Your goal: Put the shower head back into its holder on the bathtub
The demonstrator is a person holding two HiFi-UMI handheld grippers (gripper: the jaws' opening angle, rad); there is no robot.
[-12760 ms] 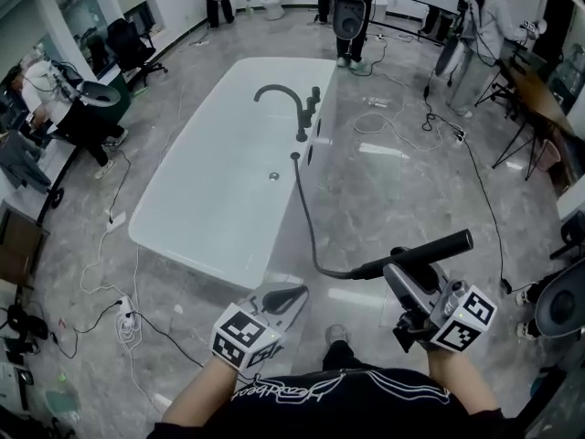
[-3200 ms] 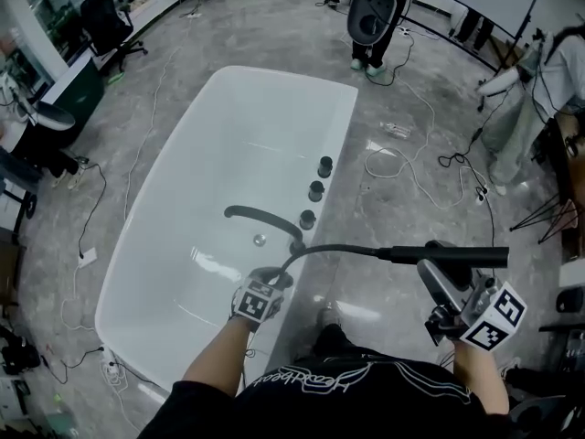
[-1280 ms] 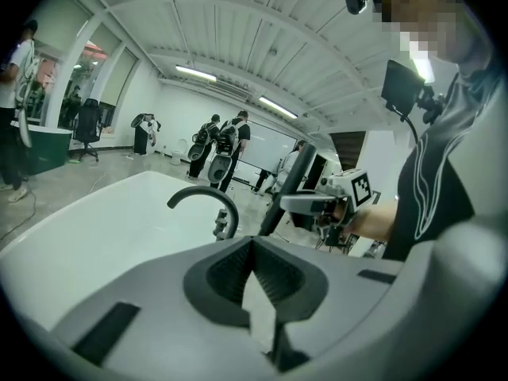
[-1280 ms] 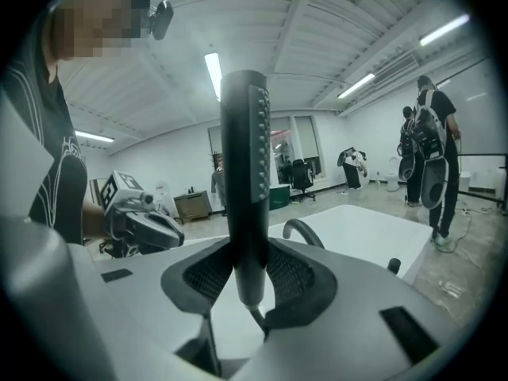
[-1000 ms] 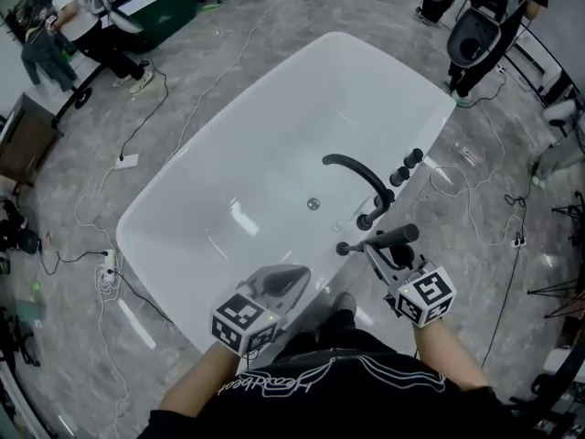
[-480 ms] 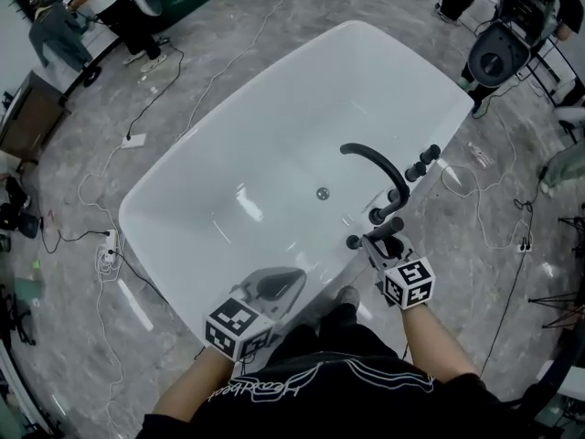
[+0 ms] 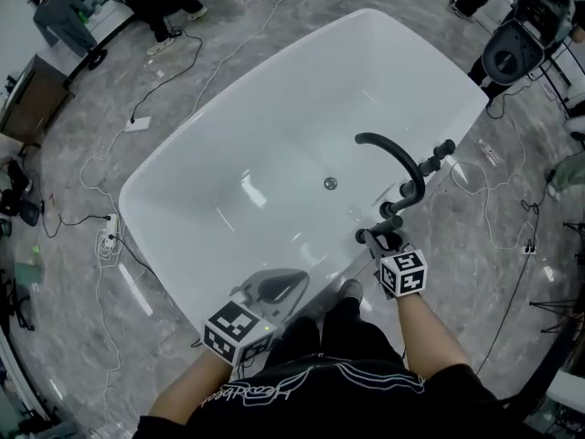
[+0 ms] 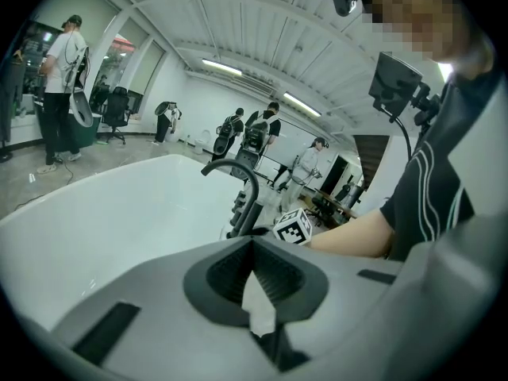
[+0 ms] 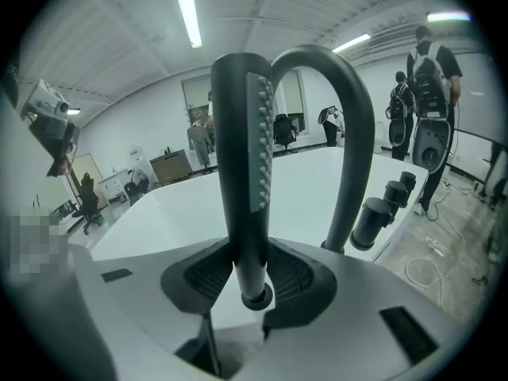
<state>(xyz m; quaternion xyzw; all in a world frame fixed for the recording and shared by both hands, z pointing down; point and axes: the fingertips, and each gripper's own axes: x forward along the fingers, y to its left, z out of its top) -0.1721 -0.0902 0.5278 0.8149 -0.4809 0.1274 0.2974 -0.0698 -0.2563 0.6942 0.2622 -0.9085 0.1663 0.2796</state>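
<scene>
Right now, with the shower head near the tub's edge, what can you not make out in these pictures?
1. Holder: in the head view the right gripper covers it; in the right gripper view it lies below the gripper body.
2. Whether the shower head is seated: what is under its lower end is hidden in both views.
3. Hose: too thin or covered; no view shows it clearly.

Grey marble-tiled studio floor [image 7: 73, 172]
Loose cables [image 7: 174, 79] trail across it, a brown cabinet [image 7: 27, 99] stands at the left edge, and strip lights [image 9: 189, 18] run along the white ceiling [image 9: 119, 46].
</scene>
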